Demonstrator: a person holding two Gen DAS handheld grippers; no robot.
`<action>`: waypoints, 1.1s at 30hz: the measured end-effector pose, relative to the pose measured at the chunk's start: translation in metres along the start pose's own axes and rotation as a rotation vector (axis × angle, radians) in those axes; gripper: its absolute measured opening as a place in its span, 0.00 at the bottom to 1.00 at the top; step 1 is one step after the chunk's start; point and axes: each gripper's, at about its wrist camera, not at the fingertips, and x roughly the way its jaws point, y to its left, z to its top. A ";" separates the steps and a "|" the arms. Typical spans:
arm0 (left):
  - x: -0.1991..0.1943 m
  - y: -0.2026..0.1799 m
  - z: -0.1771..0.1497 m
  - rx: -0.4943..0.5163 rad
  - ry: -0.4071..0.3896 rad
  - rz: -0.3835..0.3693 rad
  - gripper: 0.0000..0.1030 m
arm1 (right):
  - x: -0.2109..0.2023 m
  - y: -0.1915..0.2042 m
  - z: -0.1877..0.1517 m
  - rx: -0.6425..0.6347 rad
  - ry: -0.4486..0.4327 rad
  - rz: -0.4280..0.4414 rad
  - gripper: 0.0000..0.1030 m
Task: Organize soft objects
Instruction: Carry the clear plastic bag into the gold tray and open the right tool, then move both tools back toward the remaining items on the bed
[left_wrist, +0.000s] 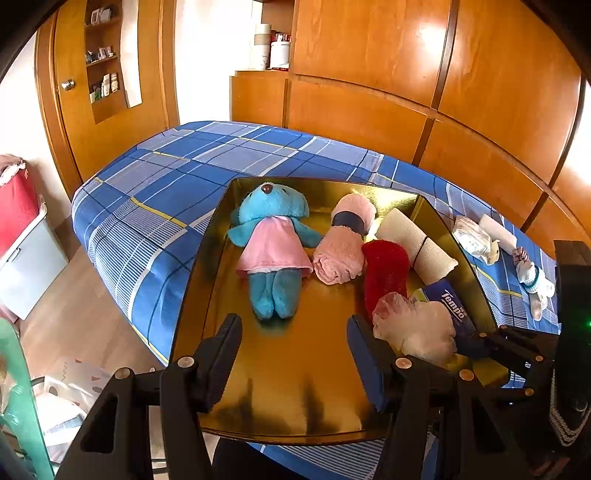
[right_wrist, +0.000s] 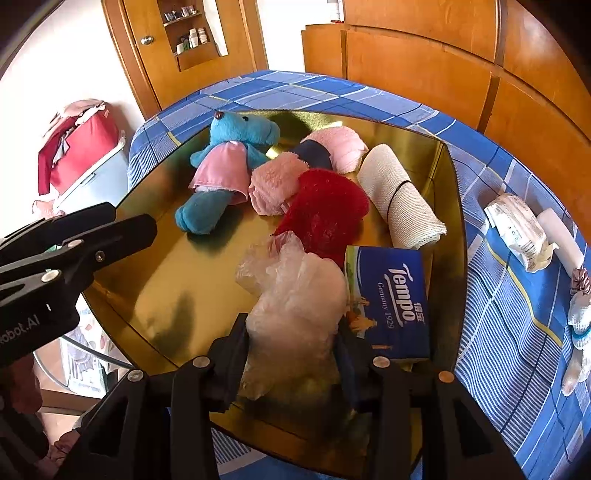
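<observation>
Scene: A gold tray is sitting on a blue plaid bed, filling with soft things.
Right gripper: Its jaws are opening around a crumpled clear plastic bag, which is still lying between them, low in the tray beside a blue Tempo tissue pack.
Left gripper: It is hovering part-open over bare tray floor, holding nothing.
Handling: The bag is looking light, slippery and springy; it is likely best pinched at its bunched middle, as loose film may slide out.
Neighbours: A blue plush toy, pink rolled towel, red fuzzy cloth and beige roll are crowding the far end.
Still outside: A wrapped packet, white tube and small sock are waiting on the bed, right of the tray.
In the way: The tray wall is standing between them and the pile.
</observation>
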 end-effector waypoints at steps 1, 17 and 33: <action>0.000 0.000 0.000 0.001 0.000 0.000 0.58 | -0.001 -0.001 0.000 0.003 -0.005 0.001 0.43; -0.001 -0.005 0.000 0.019 -0.004 0.005 0.58 | -0.026 -0.009 -0.004 0.041 -0.085 0.031 0.62; -0.009 -0.019 0.005 0.059 -0.026 0.009 0.58 | -0.067 -0.042 -0.016 0.067 -0.171 -0.032 0.67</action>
